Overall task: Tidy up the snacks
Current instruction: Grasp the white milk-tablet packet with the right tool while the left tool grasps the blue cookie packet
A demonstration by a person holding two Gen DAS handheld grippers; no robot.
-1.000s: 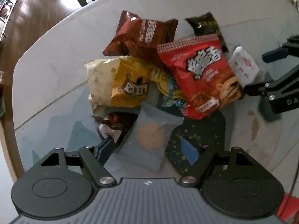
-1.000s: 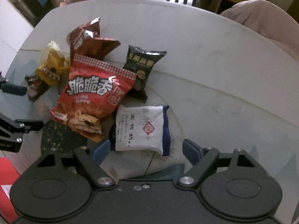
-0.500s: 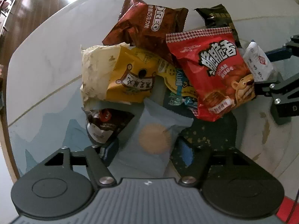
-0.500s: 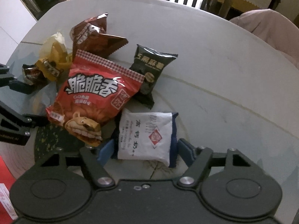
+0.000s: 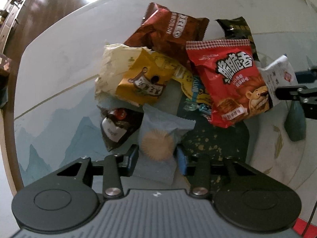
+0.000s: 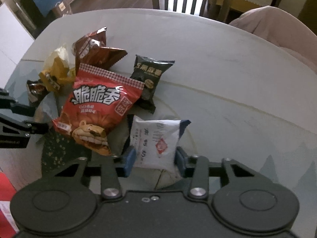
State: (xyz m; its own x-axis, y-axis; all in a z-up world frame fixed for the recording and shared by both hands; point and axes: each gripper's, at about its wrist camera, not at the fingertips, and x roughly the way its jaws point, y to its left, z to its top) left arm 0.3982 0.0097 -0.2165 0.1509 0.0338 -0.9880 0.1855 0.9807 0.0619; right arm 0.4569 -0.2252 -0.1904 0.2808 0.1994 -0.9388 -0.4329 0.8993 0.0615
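my left gripper (image 5: 157,157) has just closed onto the pale blue packet (image 5: 158,138); my right gripper (image 6: 155,159) has just clamped the white packet (image 6: 156,138).

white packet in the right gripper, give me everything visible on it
The white packet is a small, puffy pillow pack, glossy like plastic film, with dark blue edges, dark printed characters and a red diamond logo. It looks sealed and lies tilted, far end raised. The right gripper has just been closing and its blue pads now press its near end from both sides. Its left edge sits beside the red snack bag; the table is beneath.
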